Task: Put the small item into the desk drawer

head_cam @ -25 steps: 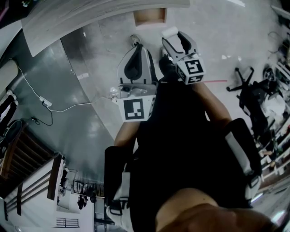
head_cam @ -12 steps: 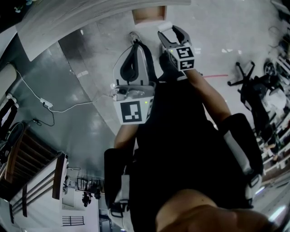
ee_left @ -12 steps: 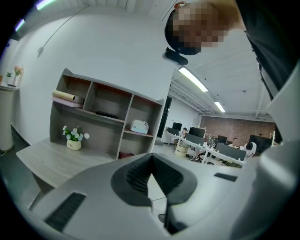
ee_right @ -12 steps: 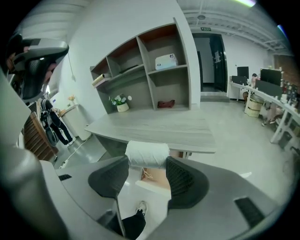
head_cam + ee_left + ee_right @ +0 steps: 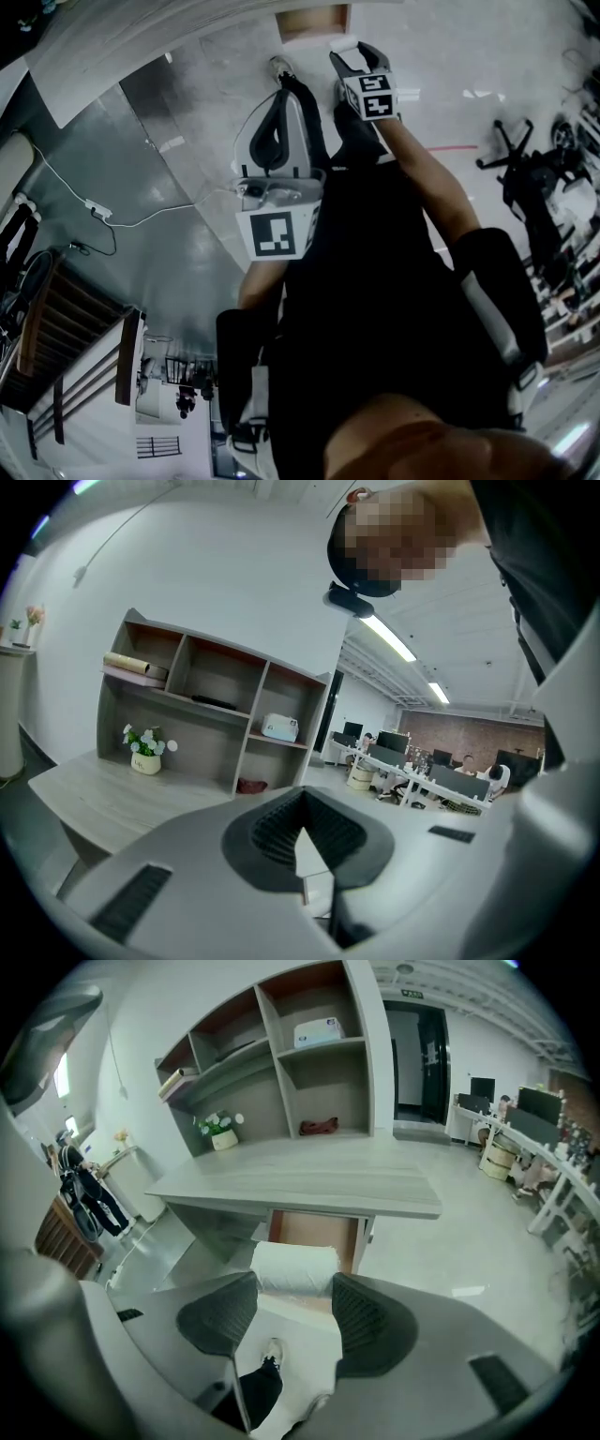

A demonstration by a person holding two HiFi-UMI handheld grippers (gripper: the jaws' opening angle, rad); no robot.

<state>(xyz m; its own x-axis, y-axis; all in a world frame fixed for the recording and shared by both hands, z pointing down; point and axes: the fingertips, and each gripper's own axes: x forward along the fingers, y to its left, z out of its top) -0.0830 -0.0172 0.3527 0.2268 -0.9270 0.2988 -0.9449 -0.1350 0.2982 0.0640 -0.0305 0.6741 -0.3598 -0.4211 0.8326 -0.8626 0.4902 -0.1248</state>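
The small item is a white roll [image 5: 293,1267] held between the pads of my right gripper [image 5: 293,1290], which is shut on it. It hangs in front of the open wooden desk drawer [image 5: 314,1230], under the grey desk top [image 5: 300,1183]. In the head view the right gripper [image 5: 354,58] carries the roll [image 5: 343,45] just below the drawer [image 5: 311,21]. My left gripper [image 5: 279,84] is held to the left of it, jaws shut with nothing between them. In the left gripper view, the left gripper [image 5: 302,841] points up at the room.
A shelf unit stands on the desk with a flower pot [image 5: 223,1134] and a white box [image 5: 319,1031]. A white cable [image 5: 94,212] lies on the floor at left, an office chair base [image 5: 502,155] at right. The person's shoe [image 5: 272,1349] is below the jaws.
The right gripper has moved with the roll up the head view, closer to the open drawer. The left gripper has shifted only slightly.
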